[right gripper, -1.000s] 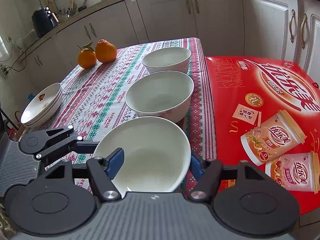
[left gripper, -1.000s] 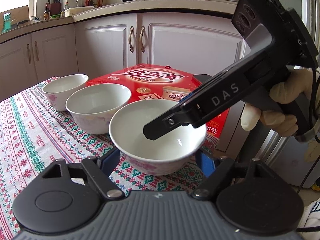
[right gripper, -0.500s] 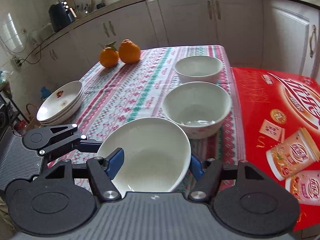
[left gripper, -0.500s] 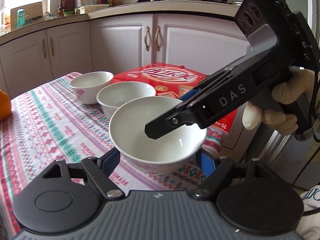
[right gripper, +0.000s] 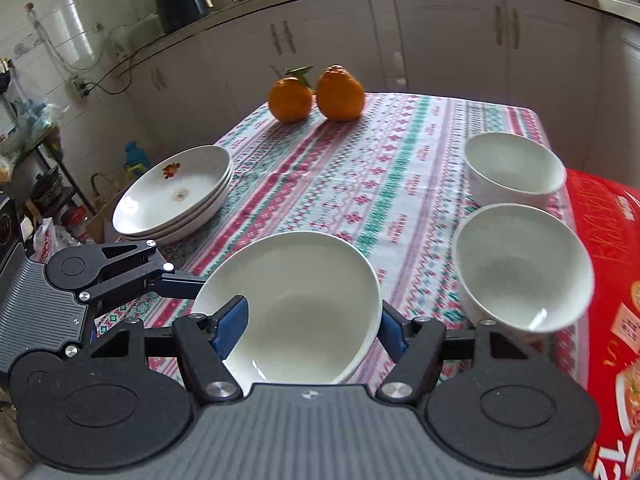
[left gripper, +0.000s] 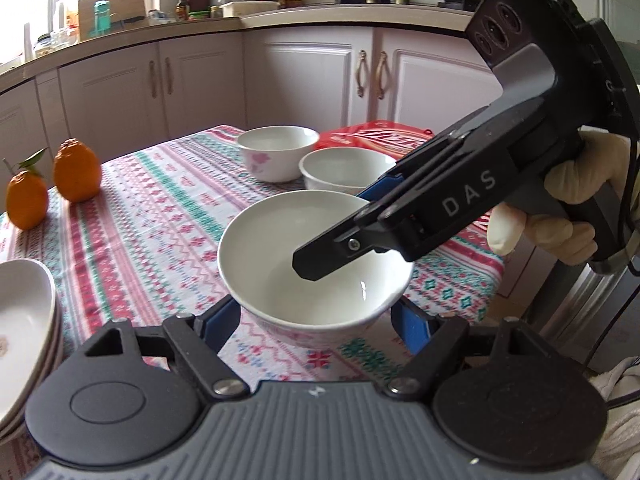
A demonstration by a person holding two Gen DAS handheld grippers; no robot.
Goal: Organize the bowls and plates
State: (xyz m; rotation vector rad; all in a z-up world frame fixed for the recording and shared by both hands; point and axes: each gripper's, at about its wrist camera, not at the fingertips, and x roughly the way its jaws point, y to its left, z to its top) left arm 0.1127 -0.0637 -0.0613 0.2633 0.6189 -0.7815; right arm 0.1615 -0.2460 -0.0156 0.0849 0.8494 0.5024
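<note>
A white bowl (left gripper: 280, 264) hangs just above the patterned tablecloth (left gripper: 160, 220), held by both grippers. My left gripper (left gripper: 314, 320) is shut on the bowl, its blue pads (left gripper: 220, 320) pressing the lower wall from both sides. My right gripper (left gripper: 344, 228) comes in from the right and is shut on the rim, with one finger inside the bowl and one outside. In the right wrist view the bowl (right gripper: 304, 292) sits between the right gripper's fingers (right gripper: 312, 328), and the left gripper (right gripper: 176, 280) reaches it from the left. Two more white bowls (right gripper: 516, 168) (right gripper: 520, 268) stand at the right.
A stack of shallow plates (right gripper: 172, 196) sits at the table's left edge. Two oranges (right gripper: 290, 98) (right gripper: 340, 94) stand at the far end. A red box (right gripper: 608, 280) lies right of the bowls. Kitchen cabinets (right gripper: 440, 40) stand behind. A gloved hand (left gripper: 560, 216) holds the right gripper.
Both grippers have carried the bowl leftward across the table, away from the red box and the other two bowls. The oranges and the plate stack have come into the left wrist view.
</note>
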